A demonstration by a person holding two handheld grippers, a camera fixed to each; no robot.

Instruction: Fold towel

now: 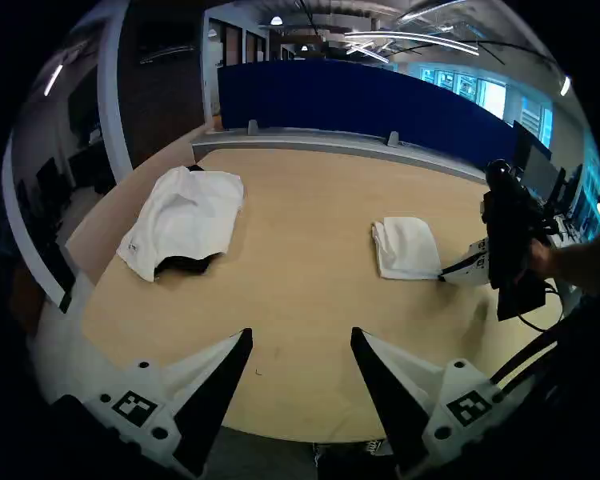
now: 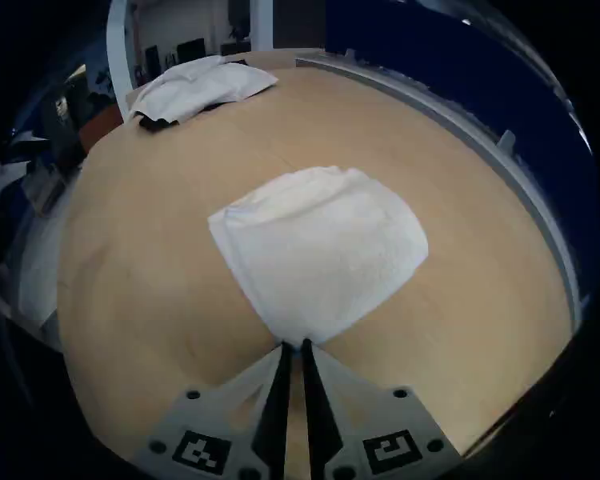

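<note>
Fingers (image 1: 216, 380) of left gripper (image 1: 300, 348) released, lower centre; right gripper (image 2: 294, 352) clenched on near corner of towel (image 2: 320, 248), mid-frame on worktop (image 2: 140, 264). We judge towel folded small; only last tidy or release left.

The towel (image 2: 320, 244) is white and soft. It is folded into a small, thick pad with round corners. It lies flat on the light wood table (image 2: 140, 264), near the middle. One corner points at the right gripper (image 2: 292, 346), whose two tips pinch that corner.
</note>
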